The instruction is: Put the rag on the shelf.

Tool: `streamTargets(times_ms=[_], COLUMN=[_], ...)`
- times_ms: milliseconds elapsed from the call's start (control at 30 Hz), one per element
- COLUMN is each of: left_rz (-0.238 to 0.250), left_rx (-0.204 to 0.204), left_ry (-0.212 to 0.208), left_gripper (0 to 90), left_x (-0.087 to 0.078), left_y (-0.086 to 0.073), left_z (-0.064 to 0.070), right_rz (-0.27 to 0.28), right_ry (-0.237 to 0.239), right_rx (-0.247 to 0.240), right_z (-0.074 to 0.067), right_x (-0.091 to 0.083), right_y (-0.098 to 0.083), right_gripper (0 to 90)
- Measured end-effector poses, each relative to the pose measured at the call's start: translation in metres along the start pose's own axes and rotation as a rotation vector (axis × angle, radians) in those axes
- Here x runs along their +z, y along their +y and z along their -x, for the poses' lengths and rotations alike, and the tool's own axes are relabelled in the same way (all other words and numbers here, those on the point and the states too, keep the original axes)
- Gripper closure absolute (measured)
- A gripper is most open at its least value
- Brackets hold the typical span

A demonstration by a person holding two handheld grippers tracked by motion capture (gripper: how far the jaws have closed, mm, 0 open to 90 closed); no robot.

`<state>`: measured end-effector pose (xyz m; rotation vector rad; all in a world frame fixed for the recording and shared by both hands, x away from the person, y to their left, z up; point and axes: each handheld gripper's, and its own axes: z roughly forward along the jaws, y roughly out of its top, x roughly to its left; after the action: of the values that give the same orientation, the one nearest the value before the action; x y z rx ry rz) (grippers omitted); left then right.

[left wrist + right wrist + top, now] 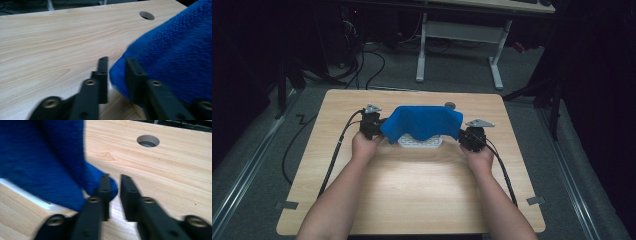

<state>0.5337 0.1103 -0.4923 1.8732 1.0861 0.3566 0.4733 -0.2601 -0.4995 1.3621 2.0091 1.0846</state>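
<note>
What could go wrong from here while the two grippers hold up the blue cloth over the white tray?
1. The right gripper seems to pinch only a small tip of the blue cloth, so that corner may slip out.
2. The cloth sags in the middle over the white tray and could drag it.
3. The left gripper holds near the edge too.
</note>
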Motion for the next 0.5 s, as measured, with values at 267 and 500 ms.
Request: streamTargets(times_ms=[267,500], left_rz=[0.038,0.043], left_rx=[0.033,0.057], left_ry=[0.06,0.097], left_gripper=[58.0,54.1], left_x=[-0.018,-0.033], left_y=[0.001,0.002], left_z=[-0.001,-0.002], right_rz=[0.018,0.032], right_ry=[-0.018,-0.026], right_rx=[0.01,0.006], right_z=[0.006,0.01], right_x=[-0.012,-0.023], right_y=[0.005,0.009], right_gripper=[67.1,64.5])
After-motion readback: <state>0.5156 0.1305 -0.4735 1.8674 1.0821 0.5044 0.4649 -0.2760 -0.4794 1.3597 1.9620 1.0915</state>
